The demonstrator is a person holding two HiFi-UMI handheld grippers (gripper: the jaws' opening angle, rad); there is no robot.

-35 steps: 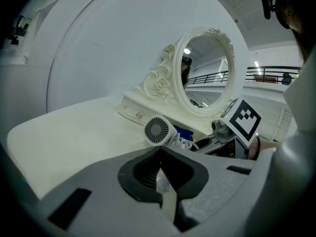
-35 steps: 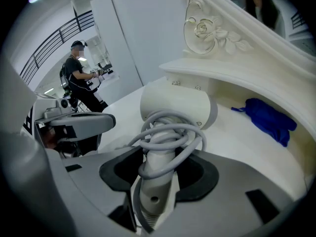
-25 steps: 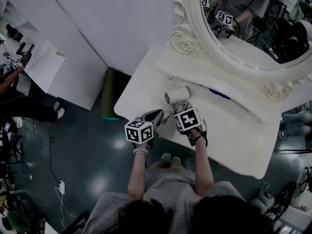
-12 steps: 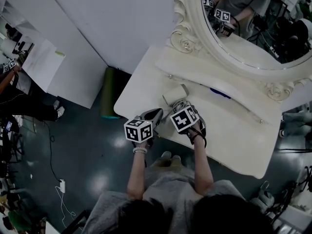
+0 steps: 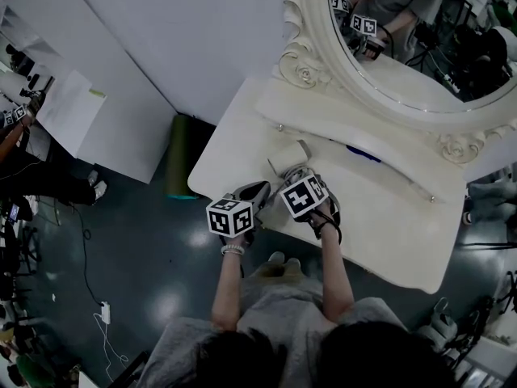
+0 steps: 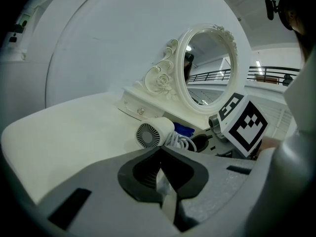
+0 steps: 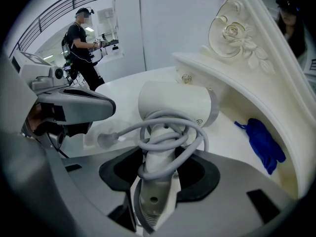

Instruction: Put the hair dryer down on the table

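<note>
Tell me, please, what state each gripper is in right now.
Left gripper: closed, holding nothing.
Right gripper: closed on the handle of the hair dryer.

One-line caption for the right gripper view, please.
Right hand-held gripper clamps the cord-wrapped handle of a white hair dryer at a white dressing table, blue cloth at right.

On one table: one dryer, one blue cloth, one mirror. Over its edge, two grippers: left gripper, right gripper. Beside it: one green cylinder.
</note>
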